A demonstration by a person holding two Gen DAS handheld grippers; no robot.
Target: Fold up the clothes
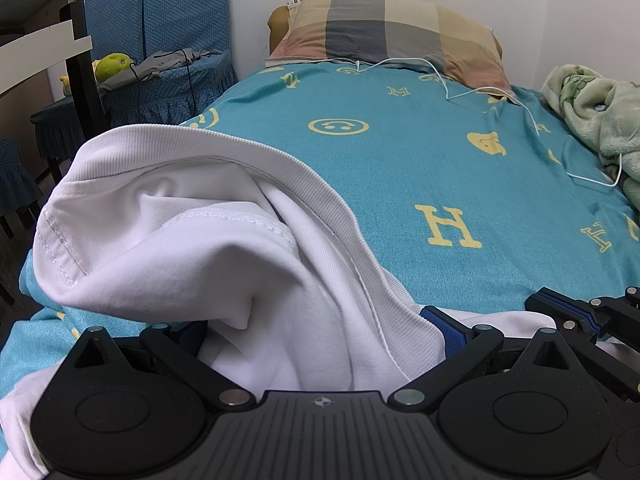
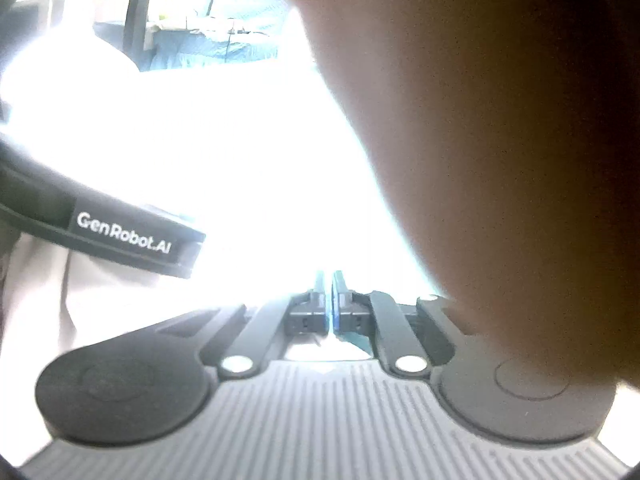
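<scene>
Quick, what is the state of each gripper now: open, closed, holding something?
Left gripper: fingers wide apart, white garment bunched between them; a real grip cannot be told.
Right gripper: fingers closed; anything pinched cannot be told, the view is overexposed.

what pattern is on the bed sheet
Teal bed sheet with yellow letters and smiley faces; clearest in the left wrist view.

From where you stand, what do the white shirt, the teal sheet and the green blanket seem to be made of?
Shirt: soft matte knit, probably cotton; its collar is ribbed, its hem stitched.
Sheet: thin woven cloth, matte, with flat yellow printed motifs.
Blanket: plush fleece by its fuzzy, thick folds, though the fibre is unclear.
</scene>
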